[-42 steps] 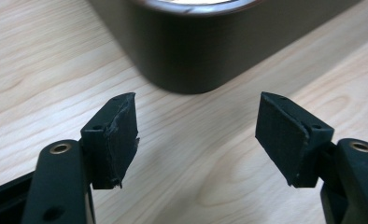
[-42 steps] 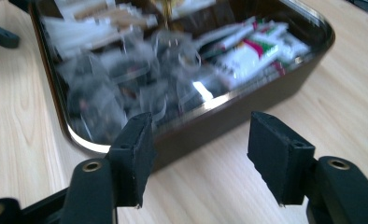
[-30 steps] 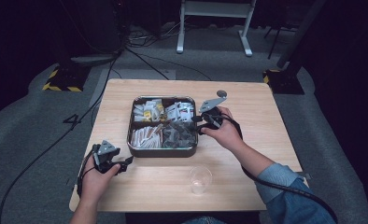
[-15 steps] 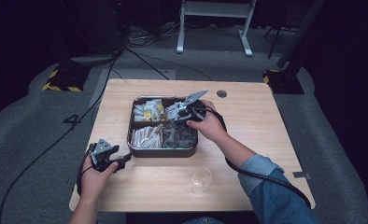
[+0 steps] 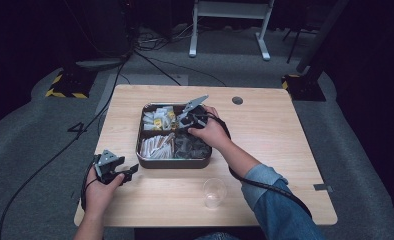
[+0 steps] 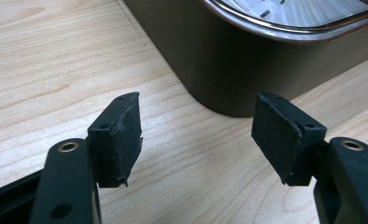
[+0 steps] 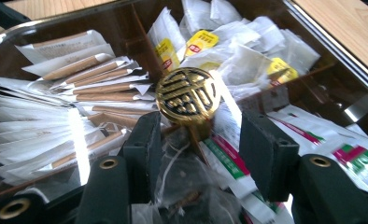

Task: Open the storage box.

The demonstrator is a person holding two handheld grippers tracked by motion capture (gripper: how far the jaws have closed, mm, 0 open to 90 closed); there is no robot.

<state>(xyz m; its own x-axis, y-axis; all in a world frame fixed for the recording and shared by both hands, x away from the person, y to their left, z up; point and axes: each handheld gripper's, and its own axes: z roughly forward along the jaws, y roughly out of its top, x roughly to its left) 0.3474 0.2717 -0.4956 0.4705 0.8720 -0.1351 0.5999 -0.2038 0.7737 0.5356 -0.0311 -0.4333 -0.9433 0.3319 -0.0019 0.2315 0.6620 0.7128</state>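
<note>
Pale wood makes up the table [image 5: 285, 150], and toward its far side sits a metal tray [image 5: 172, 163] split into compartments.

What the work seems to centre on is a tea bag [image 7: 182, 186] in a clear wrapper. It lies in the tray's near right compartment, directly beneath the right claw [image 7: 203, 122] and between its jaw lines, with its string running roughly along the claw's line of reach. The jaws stand partly apart and hold nothing, hovering above the packets rather than pressing on them. So the relation that matters is vertical: the bag is below the pads, not ahead of them, and the next move likely calls for a short drop, not more reach.

Just ahead, in line with the gap, a round gold knob [image 7: 187, 95] rises from the tray's central divider, and going further forward would meet it first. Paper-wrapped stir sticks [image 7: 93, 88] fan out to the left in the right gripper view, yellow sachets [image 7: 201, 42] lie beyond, and green-and-red packets [image 7: 229, 158] lie to the right.

The left claw [image 6: 196, 135] rests low on the table beside the tray's near left corner, jaws apart and empty, much farther from the bag. A clear cup [image 5: 214, 190] stands near the table's front edge.
</note>
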